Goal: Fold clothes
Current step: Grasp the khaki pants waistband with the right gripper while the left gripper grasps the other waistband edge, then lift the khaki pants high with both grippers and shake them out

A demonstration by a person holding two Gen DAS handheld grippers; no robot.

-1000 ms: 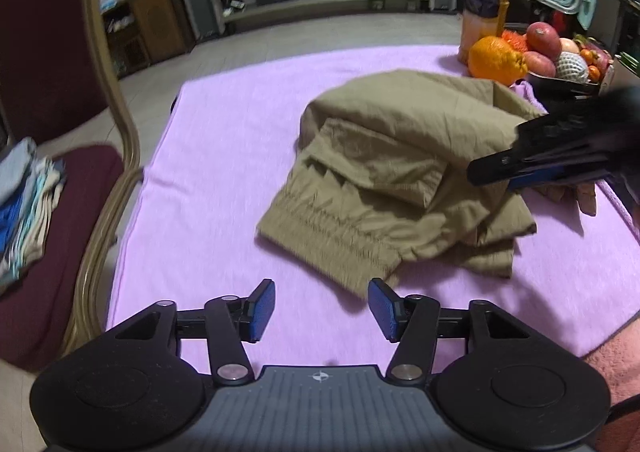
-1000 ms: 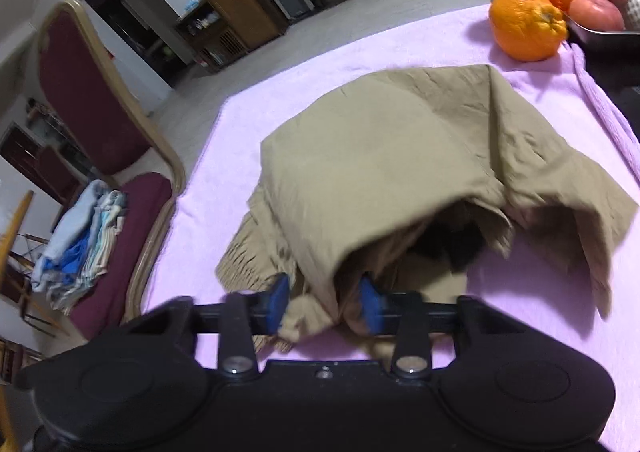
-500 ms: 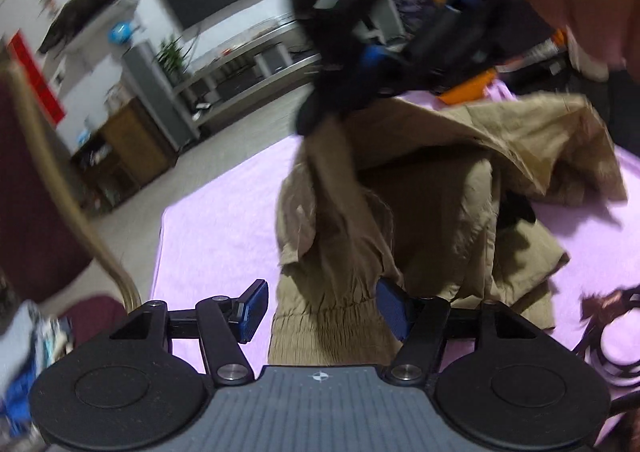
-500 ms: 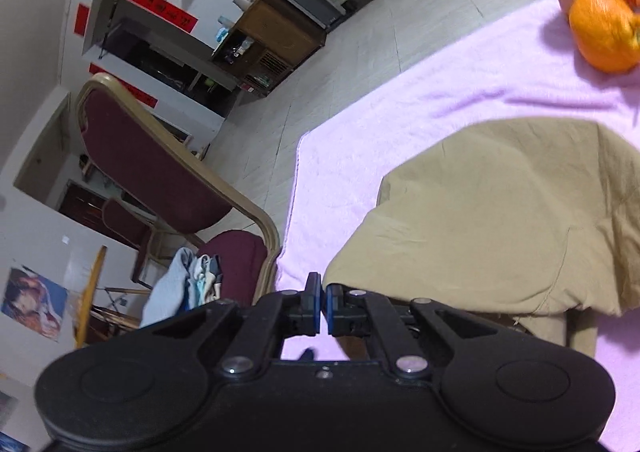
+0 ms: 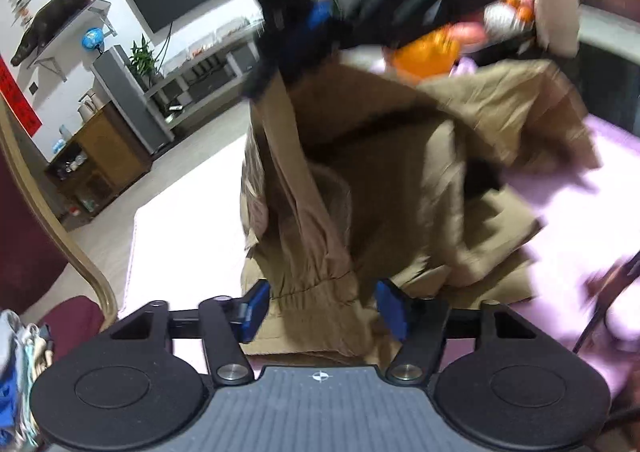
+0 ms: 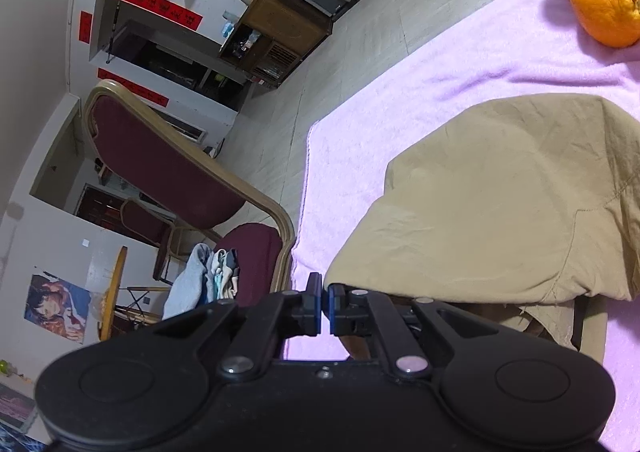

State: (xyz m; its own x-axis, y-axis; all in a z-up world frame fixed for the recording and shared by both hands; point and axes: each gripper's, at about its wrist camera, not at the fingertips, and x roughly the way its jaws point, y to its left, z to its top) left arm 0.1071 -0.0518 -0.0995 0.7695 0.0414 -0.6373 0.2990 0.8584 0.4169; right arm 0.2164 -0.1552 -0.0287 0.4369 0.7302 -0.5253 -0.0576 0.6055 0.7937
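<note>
Khaki cotton trousers [image 5: 392, 187] lie bunched on the lilac-covered desk [image 6: 400, 99], one part lifted clear. Your left tongs [image 5: 320, 306] stand wide open, blue pads either side of the gathered elastic waistband, which lies between them without being pinched. Your right tongs [image 6: 324, 308] are closed almost pad to pad at the fabric's edge; in the blurred left view they hold a strip of the trousers aloft. A bumpy orange fruit [image 6: 604, 3] sits near the desk's far corner. Beside the desk stands a maroon padded chair [image 6: 168, 163] bearing folded pale laundry [image 6: 204, 280].
</note>
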